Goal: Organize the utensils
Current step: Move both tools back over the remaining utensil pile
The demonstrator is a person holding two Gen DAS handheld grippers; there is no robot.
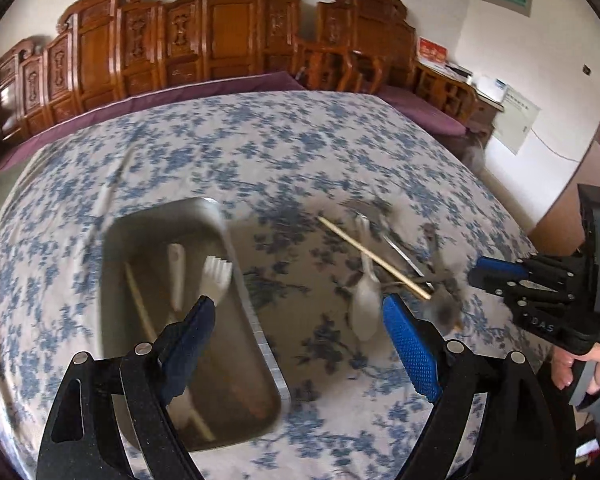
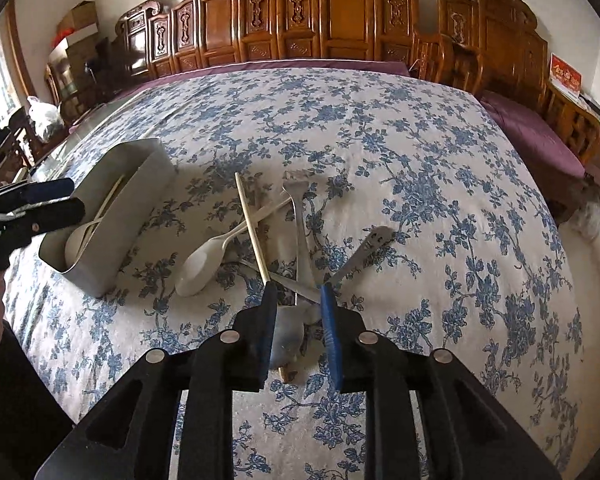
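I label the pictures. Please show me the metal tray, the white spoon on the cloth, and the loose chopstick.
metal tray (image 2: 148, 184), right wrist view, outer side wall.
white spoon (image 2: 198, 266), right wrist view, bowl.
chopstick (image 2: 251, 226), right wrist view, middle of shaft.

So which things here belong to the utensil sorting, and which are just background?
Job: metal tray, white fork inside it, white spoon, chopstick, metal spoons, left gripper, right gripper.
Background: carved chairs, cardboard boxes.

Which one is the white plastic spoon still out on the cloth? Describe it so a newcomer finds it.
On the blue-flowered cloth, find the grey metal bin at the left; a heap of crossed utensils lies to its right. The white plastic spoon is the heap's nearest piece to the bin, its handle running under the wooden chopstick. Its neighbours are bare metal or wood; it alone is white.
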